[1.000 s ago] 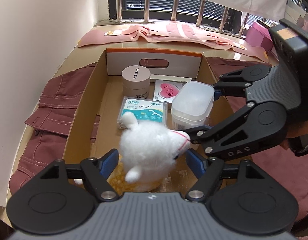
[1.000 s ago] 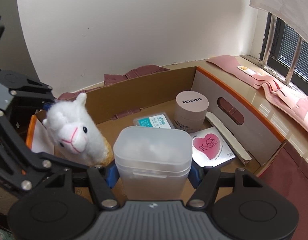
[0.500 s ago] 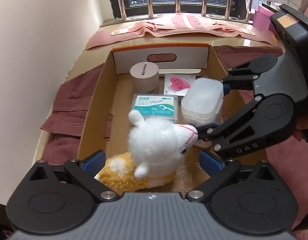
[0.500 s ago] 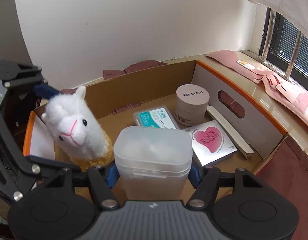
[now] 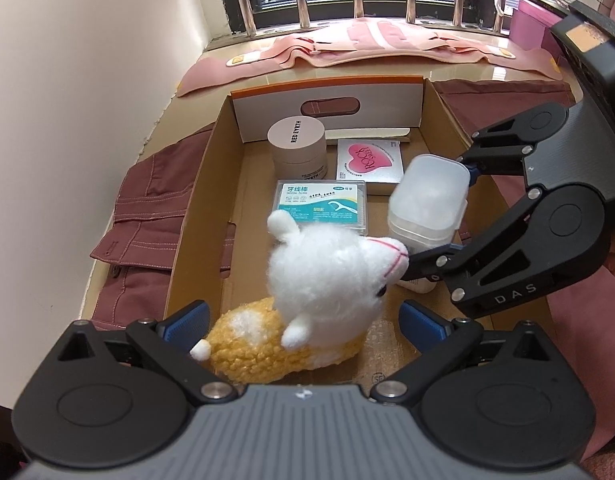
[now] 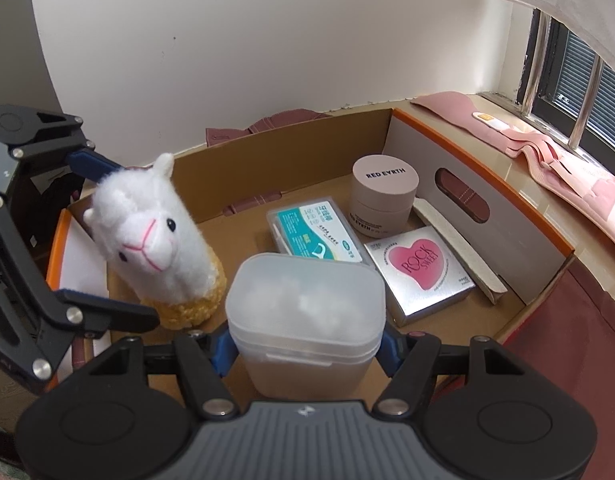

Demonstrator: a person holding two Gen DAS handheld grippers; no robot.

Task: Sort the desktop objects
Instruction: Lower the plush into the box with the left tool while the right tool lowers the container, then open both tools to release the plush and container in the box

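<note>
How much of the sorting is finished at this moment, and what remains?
Done: round beige jar, teal floss-pick case, silver box with pink heart and white alpaca plush lie in the cardboard box. Left gripper is open around the plush. In hand: right gripper grips the translucent plastic tub. Left: release it.

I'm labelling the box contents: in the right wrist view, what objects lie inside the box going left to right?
Alpaca plush → floss pick box → round cream jar → heart-printed box. The translucent container, held in front, spans several positions, so I left it out.
</note>
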